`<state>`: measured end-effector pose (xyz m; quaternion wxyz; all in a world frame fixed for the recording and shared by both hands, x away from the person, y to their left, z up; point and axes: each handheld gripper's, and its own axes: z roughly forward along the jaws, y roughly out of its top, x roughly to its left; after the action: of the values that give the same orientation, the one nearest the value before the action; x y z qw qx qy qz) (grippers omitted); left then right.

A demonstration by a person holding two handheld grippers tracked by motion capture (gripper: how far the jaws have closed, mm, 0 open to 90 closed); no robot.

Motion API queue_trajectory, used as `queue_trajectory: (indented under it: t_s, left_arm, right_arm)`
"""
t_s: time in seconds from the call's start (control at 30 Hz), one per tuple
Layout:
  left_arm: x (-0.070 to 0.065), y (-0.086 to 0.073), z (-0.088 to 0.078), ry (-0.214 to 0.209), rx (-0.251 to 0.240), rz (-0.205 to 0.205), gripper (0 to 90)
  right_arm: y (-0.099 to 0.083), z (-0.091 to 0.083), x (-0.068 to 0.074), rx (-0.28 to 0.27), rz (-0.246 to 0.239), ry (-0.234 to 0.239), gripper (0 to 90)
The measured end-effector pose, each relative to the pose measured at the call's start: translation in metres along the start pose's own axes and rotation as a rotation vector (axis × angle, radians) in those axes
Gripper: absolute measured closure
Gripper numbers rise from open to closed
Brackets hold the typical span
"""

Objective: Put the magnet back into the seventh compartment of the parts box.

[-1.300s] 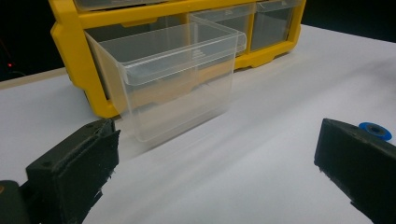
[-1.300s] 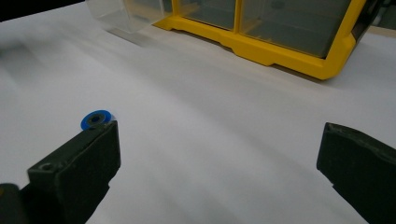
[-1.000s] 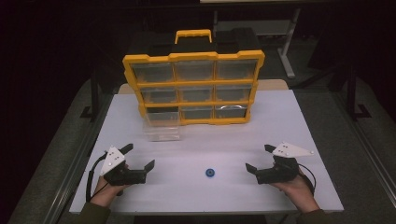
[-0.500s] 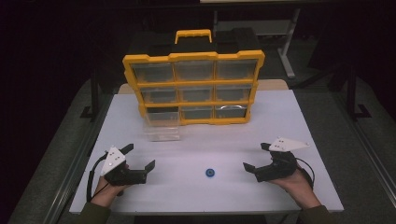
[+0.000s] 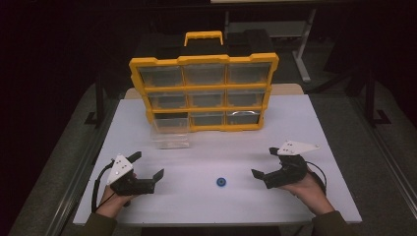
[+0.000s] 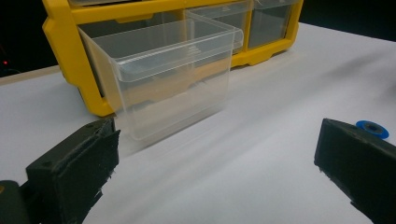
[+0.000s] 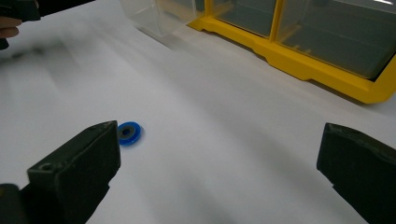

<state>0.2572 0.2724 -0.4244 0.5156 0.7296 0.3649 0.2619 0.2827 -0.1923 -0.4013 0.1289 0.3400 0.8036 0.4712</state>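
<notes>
High view: the blue ring point(image 5: 222, 182) lies flat on the white table point(image 5: 305, 128), between the two grippers and apart from both. The right gripper point(image 5: 265, 166) has its jaws spread wide and empty, pointing inward toward the ring; its nearer jaw tip stands closer to the ring than anything on the other side. The left gripper point(image 5: 149, 167) is also released and empty, its tips aimed inward, a little farther from the ring. Both hands rest low at the near edge, forearms coming in from below. Well beyond the fingers stands the yellow organizer point(image 5: 204, 93), with a clear drawer point(image 5: 170, 138) pulled out and set on the table in front of its lower left corner.

Left gripper view: the jaws stand wide apart with nothing between them. The drawer point(image 6: 168, 79) sits ahead, slightly toward the left jaw, its open top upward, close against the organizer point(image 6: 70, 51). The ring point(image 6: 372, 129) peeks out just past the right jaw, off to that side rather than ahead.

Right gripper view: jaws wide and empty. The ring point(image 7: 128, 133) lies just beyond the left jaw's tip, nearly touching it in the picture, well off the midline between the fingers. Being round and flat, it has no long axis to match. My judgement: the right hand is nearer and must swing toward its left jaw's side to centre the ring, then drop low.
</notes>
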Motion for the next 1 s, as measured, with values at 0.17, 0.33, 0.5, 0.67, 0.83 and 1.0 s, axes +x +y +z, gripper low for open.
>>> queue_trajectory:
  t_s: [0.17, 0.33, 0.5, 0.67, 0.83, 1.0]
  left_arm:
    - [0.000, 0.000, 0.000, -0.001, 0.003, 0.001, 0.0]
    - [0.000, -0.001, 0.001, -0.004, 0.004, 0.006, 0.0]
    - [0.001, 0.000, 0.001, -0.005, 0.008, 0.008, 0.0]
    - [0.001, -0.001, 0.001, -0.003, 0.001, -0.007, 0.0]
    - [0.001, -0.001, 0.001, -0.005, 0.009, 0.006, 0.0]
    - [0.000, -0.001, 0.001, -0.006, 0.005, -0.004, 0.0]
  right_arm:
    - [0.005, 0.003, 0.001, 0.004, 0.002, 0.011, 0.0]
    - [0.009, 0.007, 0.003, 0.016, -0.013, 0.022, 0.0]
    - [0.014, 0.010, 0.003, 0.019, -0.011, 0.028, 0.0]
    - [0.017, 0.013, 0.003, 0.021, -0.013, 0.036, 0.0]
    - [0.020, 0.016, 0.004, 0.032, -0.019, 0.045, 0.0]
    - [0.022, 0.020, 0.006, 0.037, -0.022, 0.059, 0.0]
